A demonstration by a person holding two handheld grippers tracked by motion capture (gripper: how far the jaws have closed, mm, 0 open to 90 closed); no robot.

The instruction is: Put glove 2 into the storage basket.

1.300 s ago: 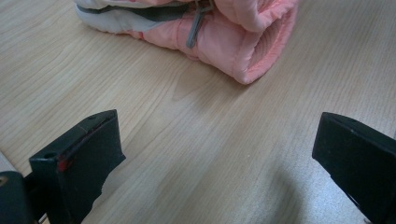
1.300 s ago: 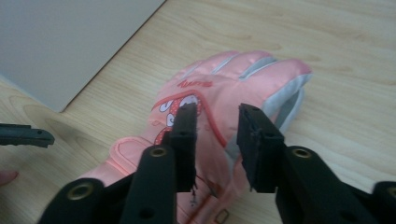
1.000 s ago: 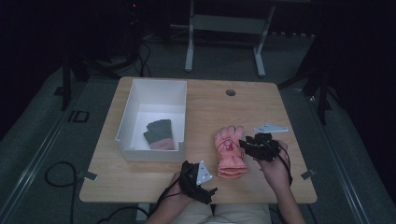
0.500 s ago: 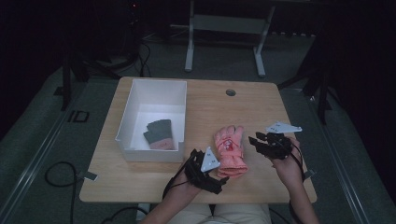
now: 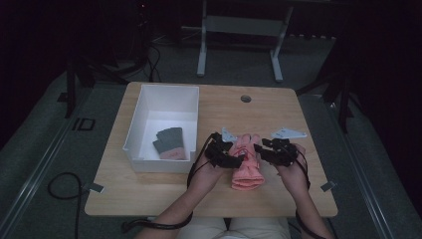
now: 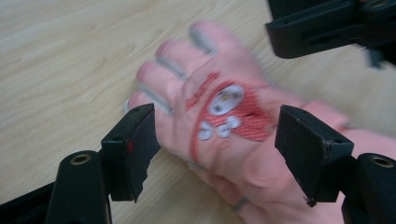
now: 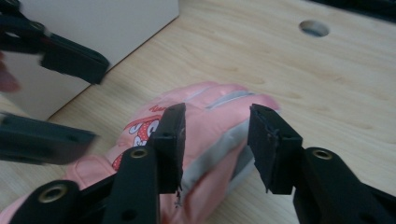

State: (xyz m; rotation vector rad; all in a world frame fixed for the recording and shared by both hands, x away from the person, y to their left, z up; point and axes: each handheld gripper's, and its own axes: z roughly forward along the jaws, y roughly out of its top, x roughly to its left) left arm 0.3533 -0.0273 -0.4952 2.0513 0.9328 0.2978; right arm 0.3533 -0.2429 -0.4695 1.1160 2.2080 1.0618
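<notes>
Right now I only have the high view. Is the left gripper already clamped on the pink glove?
Observer: Not that I can see. In the left gripper view, the left gripper has the pink glove between its jaws. They have just been closing, but the pads don't look pressed on it.
Operator: And the right one?
Observer: The right gripper hangs over the glove's finger end. Its jaws have just been opening, and the glove lies between them.
Operator: Which side of the glove is up?
Observer: The side with a red patch with white cartoon shapes on it.
</notes>
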